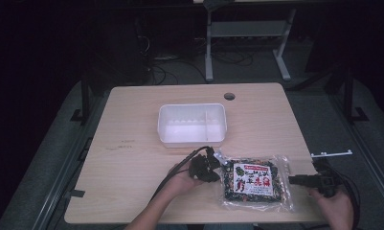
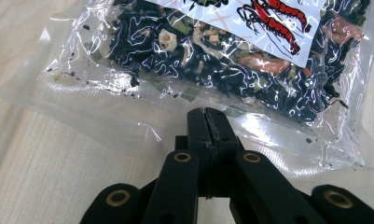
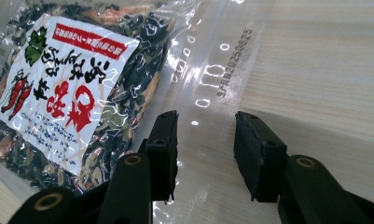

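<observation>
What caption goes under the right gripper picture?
Right gripper, jaws apart, above the clear edge of the seaweed packet on the wooden table.

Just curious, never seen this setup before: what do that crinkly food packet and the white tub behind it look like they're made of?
The packet looks like thin clear plastic film: glossy, wrinkled, with glare streaks, and its dark dried contents show through around a white printed label. The white tub seems to be moulded plastic, smooth and faintly translucent with rounded corners, though that is less sure. Both rest on a pale wood-grain table.
</observation>
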A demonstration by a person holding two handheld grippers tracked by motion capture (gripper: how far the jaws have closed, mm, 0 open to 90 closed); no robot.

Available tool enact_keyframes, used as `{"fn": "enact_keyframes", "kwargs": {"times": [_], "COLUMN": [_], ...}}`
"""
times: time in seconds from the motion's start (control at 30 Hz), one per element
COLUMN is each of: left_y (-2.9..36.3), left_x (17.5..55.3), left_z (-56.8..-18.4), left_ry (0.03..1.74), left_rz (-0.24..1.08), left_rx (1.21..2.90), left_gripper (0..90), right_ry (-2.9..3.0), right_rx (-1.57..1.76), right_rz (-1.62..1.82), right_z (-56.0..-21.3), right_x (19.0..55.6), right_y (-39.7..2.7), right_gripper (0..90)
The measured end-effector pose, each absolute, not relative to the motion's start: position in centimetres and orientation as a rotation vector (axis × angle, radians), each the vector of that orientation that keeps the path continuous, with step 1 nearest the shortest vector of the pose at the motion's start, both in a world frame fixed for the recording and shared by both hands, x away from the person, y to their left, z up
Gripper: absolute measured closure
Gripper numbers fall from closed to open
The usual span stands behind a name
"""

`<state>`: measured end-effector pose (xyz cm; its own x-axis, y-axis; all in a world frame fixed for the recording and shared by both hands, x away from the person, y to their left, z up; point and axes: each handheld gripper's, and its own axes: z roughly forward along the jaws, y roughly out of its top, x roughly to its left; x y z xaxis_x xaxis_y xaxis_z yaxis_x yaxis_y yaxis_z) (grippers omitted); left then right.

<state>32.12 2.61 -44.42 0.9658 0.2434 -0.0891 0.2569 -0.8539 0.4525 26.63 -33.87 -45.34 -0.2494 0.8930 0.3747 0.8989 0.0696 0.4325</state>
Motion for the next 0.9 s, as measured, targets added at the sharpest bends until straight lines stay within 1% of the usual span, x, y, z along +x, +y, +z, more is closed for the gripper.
{"fn": "enact_keyframes", "kwargs": {"times": [0.23, 0.5, 0.6, 0.63, 0.67, 0.73, 0.83, 0.87, 0.9], "left_y": [2.6, 2.5, 2.5, 2.6, 2.6, 2.5, 2.5, 2.5, 2.5], "left_x": [32.1, 32.0, 32.0, 32.0, 32.0, 32.0, 32.0, 32.0, 32.0], "left_z": [-44.4, -44.4, -44.5, -44.5, -44.5, -44.5, -44.5, -44.5, -44.5], "left_ry": [0.353, 0.354, 0.355, 0.355, 0.356, 0.358, 0.357, 0.356, 0.356], "left_rz": [-0.033, -0.033, -0.033, -0.033, -0.033, -0.034, -0.032, -0.033, -0.033], "left_rx": [2.643, 2.642, 2.640, 2.640, 2.640, 2.636, 2.637, 2.636, 2.636], "left_gripper": [89.3, 89.2, 89.2, 89.2, 89.2, 89.2, 89.2, 89.0, 89.0], "right_ry": [-2.278, -2.247, -2.244, -2.250, -2.250, -2.276, -2.259, -2.276, -2.284], "right_rx": [-1.912, -1.882, -1.855, -1.848, -1.848, -1.855, -1.855, -1.860, -1.861], "right_rz": [-0.950, -1.065, -1.103, -1.097, -1.097, -1.015, -0.989, -0.998, -1.003], "right_z": [-45.6, -44.8, -44.8, -44.9, -44.9, -45.4, -45.9, -45.6, -45.6], "right_x": [26.6, 26.3, 26.2, 26.3, 26.3, 26.6, 26.9, 26.8, 26.8], "right_y": [-33.9, -34.2, -34.0, -33.9, -33.9, -33.6, -33.6, -33.6, -33.6], "right_gripper": [59.6, 62.1, 67.0, 70.3, 70.3, 73.9, 76.6, 79.0, 84.1]}}
